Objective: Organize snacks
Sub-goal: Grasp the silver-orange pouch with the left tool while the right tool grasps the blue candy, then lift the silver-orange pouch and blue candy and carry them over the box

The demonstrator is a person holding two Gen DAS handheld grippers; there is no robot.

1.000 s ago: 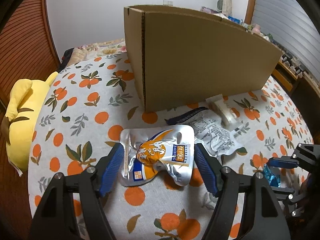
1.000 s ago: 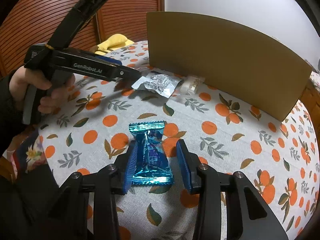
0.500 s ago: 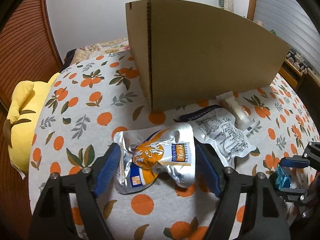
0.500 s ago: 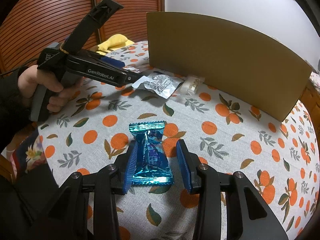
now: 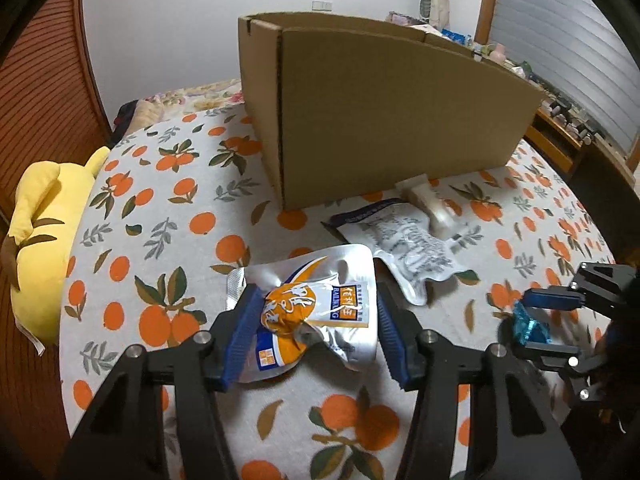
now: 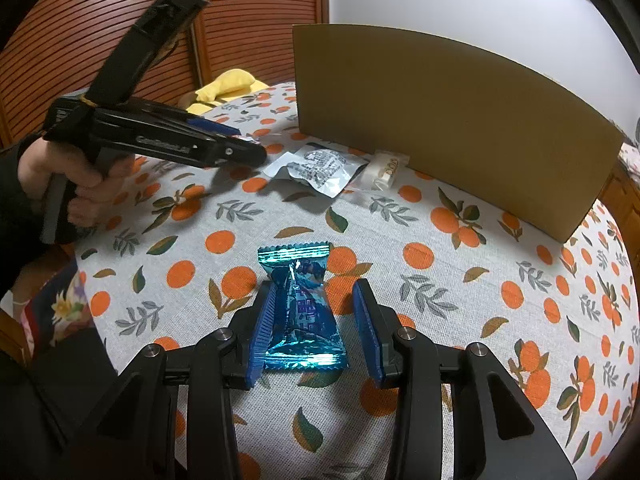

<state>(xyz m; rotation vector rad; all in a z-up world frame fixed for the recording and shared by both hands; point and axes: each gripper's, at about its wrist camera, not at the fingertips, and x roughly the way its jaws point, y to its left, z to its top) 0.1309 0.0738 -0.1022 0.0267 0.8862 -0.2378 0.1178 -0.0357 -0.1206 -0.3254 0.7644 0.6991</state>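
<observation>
A silver-and-orange foil pouch [image 5: 308,312] is pinched between the blue pads of the left gripper [image 5: 312,336], with its crumpled lower corner caught between them and its upper edge reaching forward beyond the fingertips. In the right wrist view the same gripper [image 6: 240,152] is seen raised above the table, gripped by a bare hand [image 6: 76,184], with only a sliver of foil visible at its tip.

The right gripper [image 6: 316,328] is spread around a teal candy wrapper [image 6: 302,308]. The left pad [image 6: 266,328] is touching the wrapper's side, while a gap is left at the right pad [image 6: 366,328] — whether the wrapper is actually squeezed cannot be told. The wrapper is lying lengthwise between the fingers, its crimped far end projecting ahead of them.

Ahead of the left gripper and slightly to its right, a clear printed packet [image 5: 404,248] is lying flat on the orange-patterned tablecloth [image 5: 160,232], and just beyond it a small white packet [image 5: 432,204] is resting against the foot of a large cardboard box [image 5: 380,120]. The box is standing upright further forward, its open top facing up — its contents cannot be seen. A yellow plush toy [image 5: 36,248] is lying off the table's edge, far to the left of the left gripper.
</observation>
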